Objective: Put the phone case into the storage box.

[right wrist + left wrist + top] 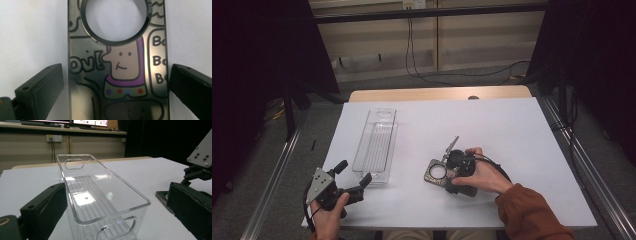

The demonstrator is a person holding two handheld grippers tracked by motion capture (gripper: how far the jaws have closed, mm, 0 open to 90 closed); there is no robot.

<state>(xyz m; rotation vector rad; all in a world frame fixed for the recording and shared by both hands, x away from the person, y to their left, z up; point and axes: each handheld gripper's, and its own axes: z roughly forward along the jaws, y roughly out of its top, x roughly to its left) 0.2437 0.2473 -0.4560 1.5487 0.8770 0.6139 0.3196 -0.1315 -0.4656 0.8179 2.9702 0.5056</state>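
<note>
At the near edge of the white-topped bench (512, 130), the person's left hand (328, 220) holds the left gripper (353, 179) just off the near end of a long clear plastic tray (376, 145). Its two black jaws stand apart with nothing between them in the high view; in the left gripper view the tray's near end (105, 202) rises between the jaws, the left jaw close beside its wall, though I cannot tell whether it touches.

Further in and to the right, the right hand (482, 175), in a rust-orange sleeve (532, 215), holds the right gripper (451, 172) low over a flat dark metal plate with a round hole (435, 171). In the right gripper view the plate (117, 75) lies flat on the white surface and carries a cartoon figure with a purple outline and coloured dots, beside lettering in speech bubbles. The jaws stand wide apart, one on each side of the plate's long edges, with a narrow gap of white showing at each side, so the pads do not press on it.

Just beyond that gripper, a thin grey metal piece (452, 145) juts up and away from it; what it is cannot be made out.

Past the far end of the white top, a strip of pale wood (437, 93) shows, with black cables (422, 75) trailing on the grey floor behind.
</note>
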